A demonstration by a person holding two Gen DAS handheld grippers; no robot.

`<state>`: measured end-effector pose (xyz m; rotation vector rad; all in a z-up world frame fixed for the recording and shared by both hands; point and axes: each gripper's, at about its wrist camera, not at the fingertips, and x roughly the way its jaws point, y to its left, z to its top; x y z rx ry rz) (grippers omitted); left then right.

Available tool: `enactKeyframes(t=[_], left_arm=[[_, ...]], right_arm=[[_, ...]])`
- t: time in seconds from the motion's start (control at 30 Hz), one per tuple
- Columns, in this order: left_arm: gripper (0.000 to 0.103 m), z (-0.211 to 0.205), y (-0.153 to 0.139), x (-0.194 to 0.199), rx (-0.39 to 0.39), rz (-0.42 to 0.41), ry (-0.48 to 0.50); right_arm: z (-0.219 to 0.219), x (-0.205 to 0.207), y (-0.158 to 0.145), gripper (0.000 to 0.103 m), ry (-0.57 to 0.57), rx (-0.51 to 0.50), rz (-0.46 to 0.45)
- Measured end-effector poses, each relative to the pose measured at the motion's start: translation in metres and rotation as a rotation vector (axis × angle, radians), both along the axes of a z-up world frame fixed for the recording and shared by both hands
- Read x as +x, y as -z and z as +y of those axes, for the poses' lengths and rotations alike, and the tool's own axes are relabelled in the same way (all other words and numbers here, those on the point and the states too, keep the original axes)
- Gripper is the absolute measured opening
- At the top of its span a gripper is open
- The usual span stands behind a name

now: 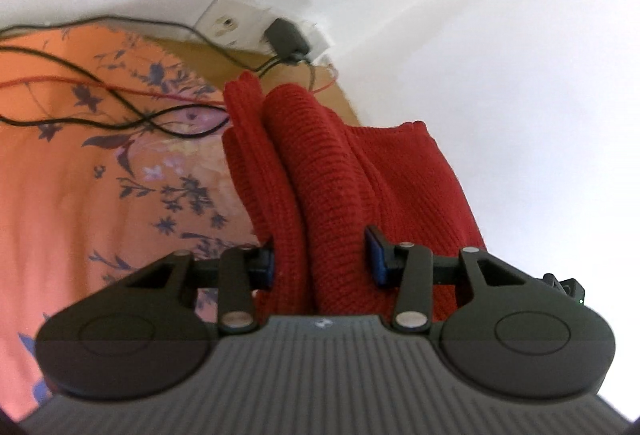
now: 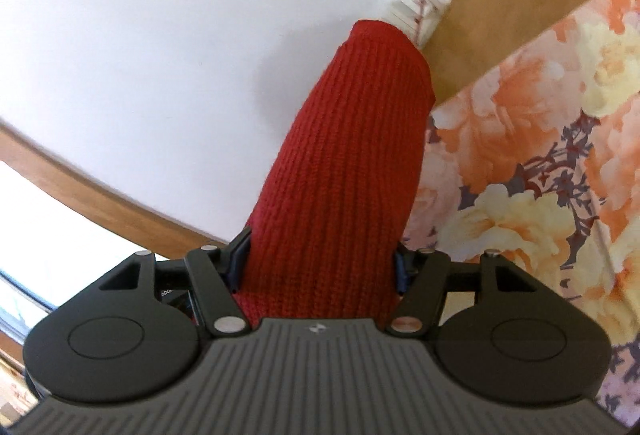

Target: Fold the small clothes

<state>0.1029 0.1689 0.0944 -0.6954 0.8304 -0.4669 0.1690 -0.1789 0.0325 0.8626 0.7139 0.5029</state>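
Observation:
A red ribbed knit garment [image 1: 340, 163] hangs bunched in thick folds in the left wrist view, raised above the bed. My left gripper [image 1: 324, 259] is shut on a wad of these folds, with the blue pads [image 1: 378, 255] pressing either side. In the right wrist view the same red knit [image 2: 344, 155] stretches away as one rolled column towards the wall. My right gripper [image 2: 320, 267] is shut on its near end, and the cloth fills the whole gap between the fingers. The garment's lower part is hidden behind both gripper bodies.
An orange floral bedsheet [image 1: 100, 163] lies left and below, crossed by black and red cables [image 1: 120, 107]. A wall socket with a black plug [image 1: 286, 35] sits on the white wall [image 1: 500, 35]. A wooden ledge [image 2: 100, 203] and the floral sheet [image 2: 540, 155] flank the right view.

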Motion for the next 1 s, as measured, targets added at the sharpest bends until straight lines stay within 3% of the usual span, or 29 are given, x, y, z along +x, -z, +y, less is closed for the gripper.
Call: enactKeyframes(t=[0.2,0.37,0.53,0.77,0.8,1.0], left_arm=[[0.043,-0.029,-0.021,-0.04,0.019,-0.042,-0.024],[0.044,-0.06,-0.016,-0.066,0.034,-0.044,-0.013],[0.043,-0.089,0.006,-0.073,0.059,-0.051,0.022],[0.043,-0.131,0.046,-0.048,0.123,-0.067,0.112],[0.038,-0.138,0.052,-0.045,0.139,-0.071,0.13],[0.039,-0.16,0.076,-0.033,0.258,-0.089,0.183]], right_arm=[[-0.021,-0.039,-0.025,0.069,-0.017,-0.007,-0.041],[-0.045,-0.072,-0.03,0.069,-0.015,-0.041,-0.052],[-0.068,-0.099,-0.015,0.069,0.021,-0.065,-0.037],[-0.1,-0.114,0.012,0.069,0.108,-0.144,-0.02],[-0.102,-0.114,0.016,0.069,0.118,-0.163,-0.016],[-0.111,-0.107,0.049,0.069,0.156,-0.264,0.027]])
